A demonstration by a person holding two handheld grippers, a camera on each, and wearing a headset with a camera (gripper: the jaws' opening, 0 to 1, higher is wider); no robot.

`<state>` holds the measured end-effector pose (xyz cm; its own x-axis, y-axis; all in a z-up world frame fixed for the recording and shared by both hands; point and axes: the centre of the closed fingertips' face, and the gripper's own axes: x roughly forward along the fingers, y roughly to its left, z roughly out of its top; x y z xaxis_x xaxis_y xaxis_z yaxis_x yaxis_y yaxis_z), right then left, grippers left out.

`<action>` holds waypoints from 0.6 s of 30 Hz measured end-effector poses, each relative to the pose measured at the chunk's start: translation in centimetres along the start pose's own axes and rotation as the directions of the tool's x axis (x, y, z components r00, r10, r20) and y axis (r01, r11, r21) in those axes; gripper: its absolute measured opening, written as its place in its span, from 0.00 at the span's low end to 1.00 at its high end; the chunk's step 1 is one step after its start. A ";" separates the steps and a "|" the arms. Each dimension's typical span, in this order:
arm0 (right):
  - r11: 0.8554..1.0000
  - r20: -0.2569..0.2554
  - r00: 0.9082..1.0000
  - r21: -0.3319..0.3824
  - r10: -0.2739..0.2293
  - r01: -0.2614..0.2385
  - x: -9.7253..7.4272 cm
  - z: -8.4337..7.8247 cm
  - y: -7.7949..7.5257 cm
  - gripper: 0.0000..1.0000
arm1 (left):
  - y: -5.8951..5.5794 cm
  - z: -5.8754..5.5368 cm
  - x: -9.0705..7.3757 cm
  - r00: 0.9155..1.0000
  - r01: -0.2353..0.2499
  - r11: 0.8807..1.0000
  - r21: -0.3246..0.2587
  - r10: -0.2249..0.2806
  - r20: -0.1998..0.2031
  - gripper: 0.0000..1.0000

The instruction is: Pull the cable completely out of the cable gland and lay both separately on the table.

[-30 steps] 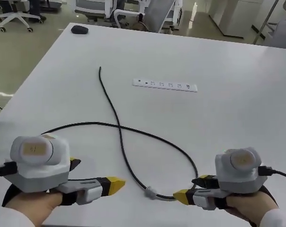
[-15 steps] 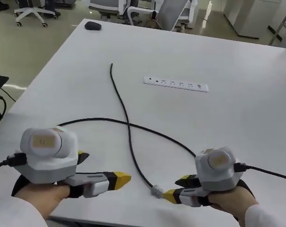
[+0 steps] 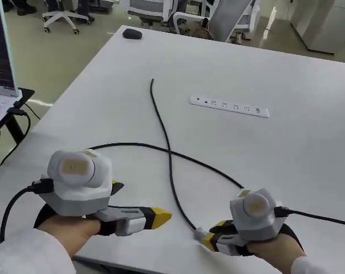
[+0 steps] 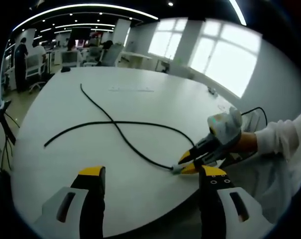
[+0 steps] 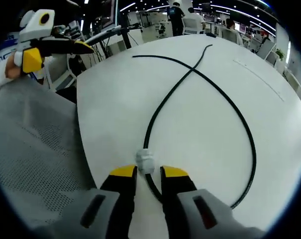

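Cable gland (image 5: pixel 145 160): a small pale fitting threaded on the black cable (image 3: pixel 171 165). It lies on the white table (image 3: pixel 286 165) close to the near edge. From it, one leg of the cable runs away across the table to a free end. The other leg passes back between the jaws of the right gripper (image 5: pixel 149 172), curves round, crosses the first leg and ends at the left.

Right gripper: the jaws stand a narrow gap apart, with the gland just ahead of their tips and the cable in the gap. The right gripper view shows space beside the cable, so nothing appears to be clamped.

Left gripper (image 4: pixel 152 172): jaws wide apart and empty, held low over the table to the left of the gland, well apart from it.

Recommended procedure, as judged from this position:

1. Advance the right gripper slightly and close on the gland body, not on the cable behind it. The fitting is small and smooth and is likely to slip or tip if caught at its edge.
2. Bring the left gripper to the cable just beside the gland and close firmly.
3. Pull along the axis of the gland. A sideways pull would probably bind the cable.
4. Expect several regrips, since both legs are long.
5. Watch the crossing, which may snag.
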<state>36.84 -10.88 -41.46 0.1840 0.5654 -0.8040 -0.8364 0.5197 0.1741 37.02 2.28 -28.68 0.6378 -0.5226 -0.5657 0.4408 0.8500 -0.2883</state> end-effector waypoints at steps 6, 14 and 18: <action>1.000 -0.001 1.000 -0.005 -0.010 0.010 0.7 0.2 0.1 0.13 | 0.1 -0.1 0.0 1.000 -0.001 1.000 -0.004 0.001 -0.003 0.77; 1.000 -0.032 0.999 -0.012 -0.022 0.021 0.5 0.1 -0.1 0.12 | -0.4 -0.2 0.1 1.000 0.018 1.000 0.010 -0.018 -0.009 0.76; 0.999 -0.014 1.000 -0.035 -0.023 0.023 -0.6 0.9 0.1 0.12 | -1.0 -0.1 0.2 0.999 0.041 0.999 0.027 -0.041 -0.007 0.76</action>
<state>37.10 -10.58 -40.42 0.1961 0.5443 -0.8156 -0.8495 0.5097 0.1359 36.67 1.33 -28.57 0.6151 -0.5564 -0.5586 0.4833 0.8259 -0.2906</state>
